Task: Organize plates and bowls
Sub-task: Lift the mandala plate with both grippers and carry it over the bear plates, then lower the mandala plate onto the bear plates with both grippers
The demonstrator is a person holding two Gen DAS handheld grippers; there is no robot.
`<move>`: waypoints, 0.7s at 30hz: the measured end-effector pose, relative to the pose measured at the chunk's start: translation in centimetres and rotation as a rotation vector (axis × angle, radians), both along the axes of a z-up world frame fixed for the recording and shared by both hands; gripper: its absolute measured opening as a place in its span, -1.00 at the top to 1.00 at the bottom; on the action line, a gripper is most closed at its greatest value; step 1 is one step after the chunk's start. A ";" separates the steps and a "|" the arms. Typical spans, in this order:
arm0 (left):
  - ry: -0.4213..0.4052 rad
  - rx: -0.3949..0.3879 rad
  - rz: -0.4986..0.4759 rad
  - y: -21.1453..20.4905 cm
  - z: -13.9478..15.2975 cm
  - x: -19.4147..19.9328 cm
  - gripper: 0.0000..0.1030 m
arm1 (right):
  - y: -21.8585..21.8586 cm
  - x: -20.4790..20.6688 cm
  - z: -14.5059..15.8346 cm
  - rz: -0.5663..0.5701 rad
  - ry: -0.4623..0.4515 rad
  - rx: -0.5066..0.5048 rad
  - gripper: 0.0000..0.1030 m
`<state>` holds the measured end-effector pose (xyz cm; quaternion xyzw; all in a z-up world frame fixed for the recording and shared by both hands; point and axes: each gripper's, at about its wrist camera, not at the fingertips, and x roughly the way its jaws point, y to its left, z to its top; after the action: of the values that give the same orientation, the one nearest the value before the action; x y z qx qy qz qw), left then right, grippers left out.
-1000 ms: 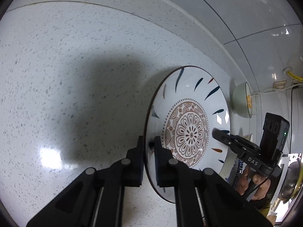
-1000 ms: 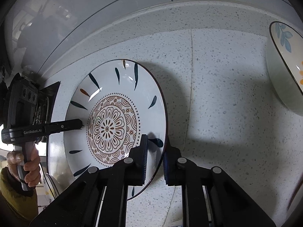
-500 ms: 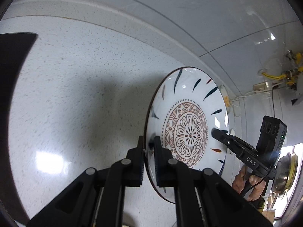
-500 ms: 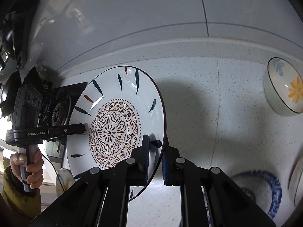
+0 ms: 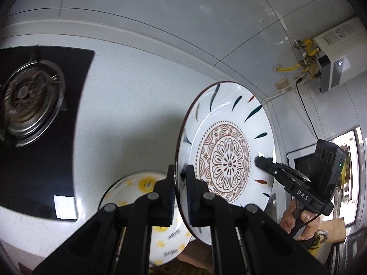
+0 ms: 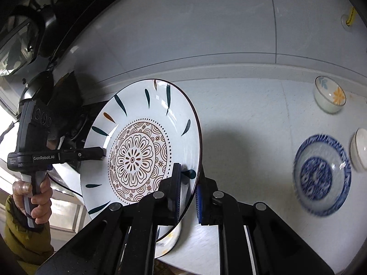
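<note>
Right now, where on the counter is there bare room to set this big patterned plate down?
Bare counter lies between the patterned plate and the blue bowl, up to the backsplash. More beside the gas hob. Crowded at far right: orange-flower bowl, white bowl.

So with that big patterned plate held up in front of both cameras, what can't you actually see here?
- Left wrist view: the yellow-flowered dish is mostly hidden behind the left gripper and the patterned plate.
- Right wrist view: the same plate and the right gripper cover that dish, leaving only an edge.
- Right wrist view: the blue-patterned bowl is motion-blurred, its pattern unreadable.
- The plate's underside faces away in both views.
</note>
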<state>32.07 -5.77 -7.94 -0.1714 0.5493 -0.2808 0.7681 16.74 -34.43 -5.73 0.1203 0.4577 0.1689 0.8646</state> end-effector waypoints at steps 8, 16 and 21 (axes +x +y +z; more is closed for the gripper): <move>0.055 0.016 0.007 6.9 -3.5 -5.7 0.86 | 4.6 -3.0 -4.1 0.012 0.070 0.044 0.79; 0.107 0.046 0.005 8.5 -8.6 -7.4 0.85 | 6.2 -3.7 -7.3 -0.008 0.134 0.041 0.79; 0.171 0.046 0.005 7.8 -12.7 -6.8 0.85 | 6.5 -2.9 -10.7 -0.041 0.201 0.043 0.79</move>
<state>25.25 2.00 -20.66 -0.1787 0.6186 -0.2505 0.7229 13.83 -27.89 -16.43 0.1644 0.5357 0.1480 0.8149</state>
